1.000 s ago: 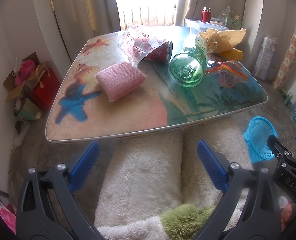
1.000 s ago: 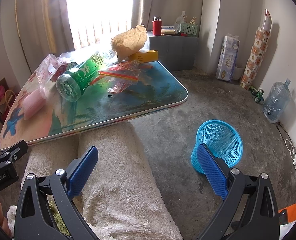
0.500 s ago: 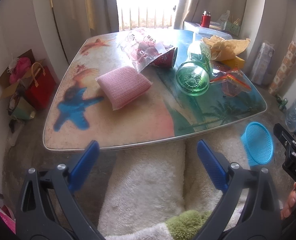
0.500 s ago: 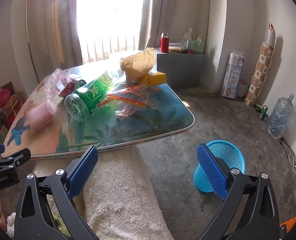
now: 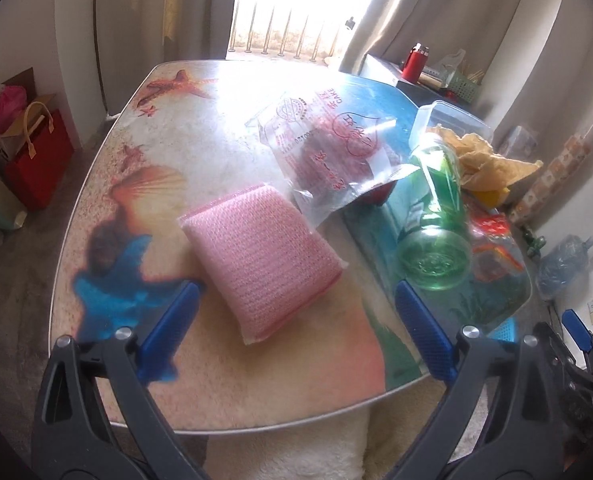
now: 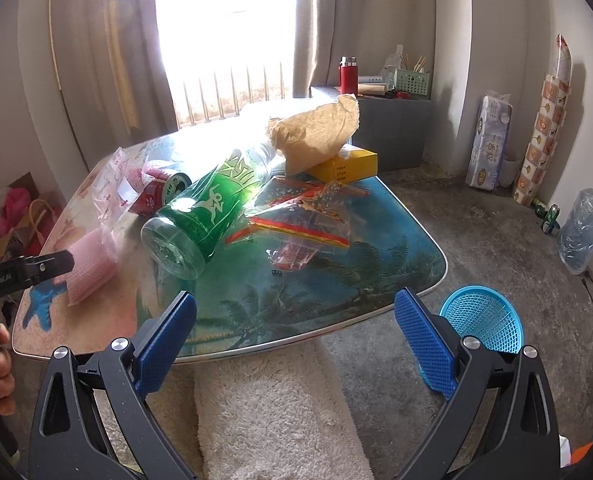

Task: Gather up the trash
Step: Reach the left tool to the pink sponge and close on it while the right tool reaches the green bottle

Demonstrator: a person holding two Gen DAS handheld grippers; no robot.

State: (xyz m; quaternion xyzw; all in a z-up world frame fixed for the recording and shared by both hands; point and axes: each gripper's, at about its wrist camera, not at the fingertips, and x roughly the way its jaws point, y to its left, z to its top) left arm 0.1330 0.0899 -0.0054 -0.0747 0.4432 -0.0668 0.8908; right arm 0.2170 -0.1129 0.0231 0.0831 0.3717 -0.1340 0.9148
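Both grippers stand wide open and hold nothing. Left gripper (image 5: 296, 320) sits at the bottom of its frame over the near part of the table (image 5: 108, 184), its 2 blue fingers (image 5: 168, 328) flanking the near end of a pink sponge (image 5: 260, 264) that lies flat at frame centre. Just beyond the sponge, a clear printed plastic bag (image 5: 328, 156) drapes over a red can (image 6: 160, 196). Right of these, a green plastic bottle (image 5: 436, 232) lies on its side, its base toward the camera. Right gripper (image 6: 296, 336) hangs at the bottom of its frame above a white fluffy rug (image 6: 272, 412), short of the table edge. Beyond it lie crumpled clear wrappers (image 6: 308, 228), a yellow box (image 6: 348, 168) and a brown paper bag (image 6: 316, 132) on top of it. At lower right, a blue mesh basket (image 6: 484, 320) stands on the concrete floor.
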